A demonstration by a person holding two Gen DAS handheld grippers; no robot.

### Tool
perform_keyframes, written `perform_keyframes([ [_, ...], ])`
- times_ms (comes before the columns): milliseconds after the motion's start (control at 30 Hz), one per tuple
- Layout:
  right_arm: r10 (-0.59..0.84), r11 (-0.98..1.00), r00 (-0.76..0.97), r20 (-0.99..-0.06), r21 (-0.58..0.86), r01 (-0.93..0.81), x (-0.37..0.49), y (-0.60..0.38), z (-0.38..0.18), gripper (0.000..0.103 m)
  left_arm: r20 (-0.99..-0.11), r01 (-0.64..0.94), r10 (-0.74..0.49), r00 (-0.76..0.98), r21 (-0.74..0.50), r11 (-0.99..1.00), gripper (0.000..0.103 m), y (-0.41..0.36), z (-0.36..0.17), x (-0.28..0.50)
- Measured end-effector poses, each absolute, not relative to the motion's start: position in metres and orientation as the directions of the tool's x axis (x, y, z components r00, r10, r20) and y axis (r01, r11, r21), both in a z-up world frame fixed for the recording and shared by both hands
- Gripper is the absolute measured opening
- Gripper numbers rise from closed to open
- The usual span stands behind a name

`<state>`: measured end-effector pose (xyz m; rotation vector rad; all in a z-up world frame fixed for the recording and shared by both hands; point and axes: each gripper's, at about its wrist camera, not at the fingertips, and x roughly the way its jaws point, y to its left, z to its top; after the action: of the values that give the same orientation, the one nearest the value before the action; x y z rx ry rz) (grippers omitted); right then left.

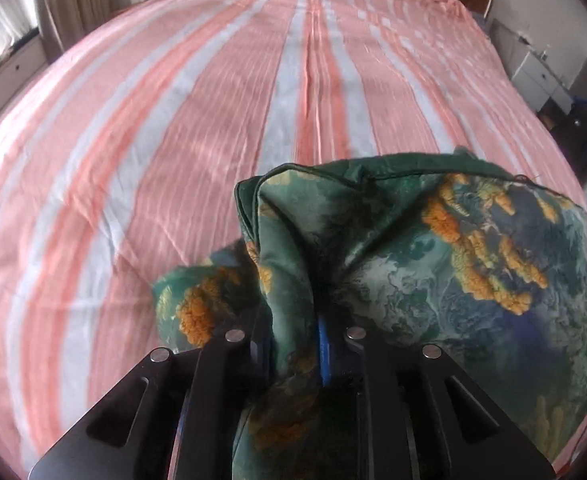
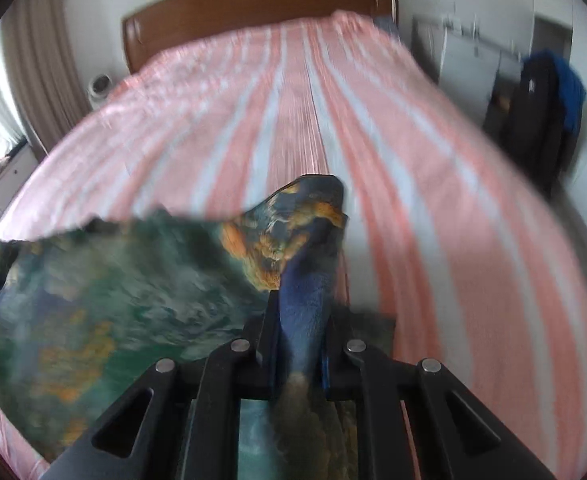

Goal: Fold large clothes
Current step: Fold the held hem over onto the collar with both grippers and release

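Observation:
A large green garment with orange and blue patterning [image 1: 445,248] hangs between both grippers above the bed. My left gripper [image 1: 293,320] is shut on a bunched edge of it, and the cloth drapes to the right. In the right wrist view the same garment [image 2: 105,292] spreads to the left, blurred by motion. My right gripper [image 2: 303,300] is shut on a blue and orange fold of it. The fingertips of both grippers are hidden by cloth.
The bed with a pink and white striped sheet [image 1: 173,128] fills both views, also in the right wrist view [image 2: 433,184]. A wooden headboard [image 2: 253,0] is at the far end. White cabinets [image 2: 469,56] and a dark chair with blue cloth [image 2: 545,92] stand at the right.

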<state>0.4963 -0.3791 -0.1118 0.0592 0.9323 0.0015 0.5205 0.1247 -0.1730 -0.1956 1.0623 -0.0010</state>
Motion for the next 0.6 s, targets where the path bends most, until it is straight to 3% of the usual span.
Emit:
perform_keyframes([
  [100,0.047,0.996,0.594,-0.803,0.081,0.031,0.487,-0.383,-0.142,0.018,-0.833,-0.099,-0.124,0.539,-0.209,0.973,0.021,0.132,-0.173,0.514],
  [167,0.054,0.994,0.603,-0.796,0.097,0.039,0.484,-0.386,-0.144,0.021,-0.831,-0.095,-0.135,0.539,-0.219,0.971,0.029,0.135,-0.168,0.513],
  [200,0.066,0.992,0.601,-0.796,0.118,0.048,0.485,-0.39,-0.143,0.023,-0.832,-0.1,-0.132,0.538,-0.219,0.97,0.042,0.138,-0.165,0.513],
  [233,0.08,0.989,0.598,-0.797,0.139,0.053,0.485,-0.393,-0.14,0.032,-0.833,-0.107,-0.128,0.539,-0.218,0.97,0.06,0.139,-0.157,0.511],
  [300,0.087,0.985,0.598,-0.797,0.16,0.071,0.482,-0.4,-0.132,0.056,-0.815,-0.115,-0.099,0.57,-0.199,0.973,0.078,0.145,-0.141,0.501],
  [333,0.096,0.983,0.61,-0.786,0.173,0.068,0.477,-0.404,-0.123,0.071,-0.798,-0.117,-0.084,0.597,-0.19,0.975,0.079,0.149,-0.129,0.493],
  [467,0.092,0.985,0.676,-0.731,0.165,0.043,0.445,-0.411,-0.085,0.074,-0.751,-0.054,-0.107,0.652,-0.186,0.981,0.084,0.134,-0.086,0.463],
  [600,0.129,0.985,0.72,-0.682,0.172,-0.013,0.412,-0.401,-0.054,0.08,-0.717,0.159,-0.195,0.669,-0.118,0.98,0.09,0.055,-0.054,0.454],
])
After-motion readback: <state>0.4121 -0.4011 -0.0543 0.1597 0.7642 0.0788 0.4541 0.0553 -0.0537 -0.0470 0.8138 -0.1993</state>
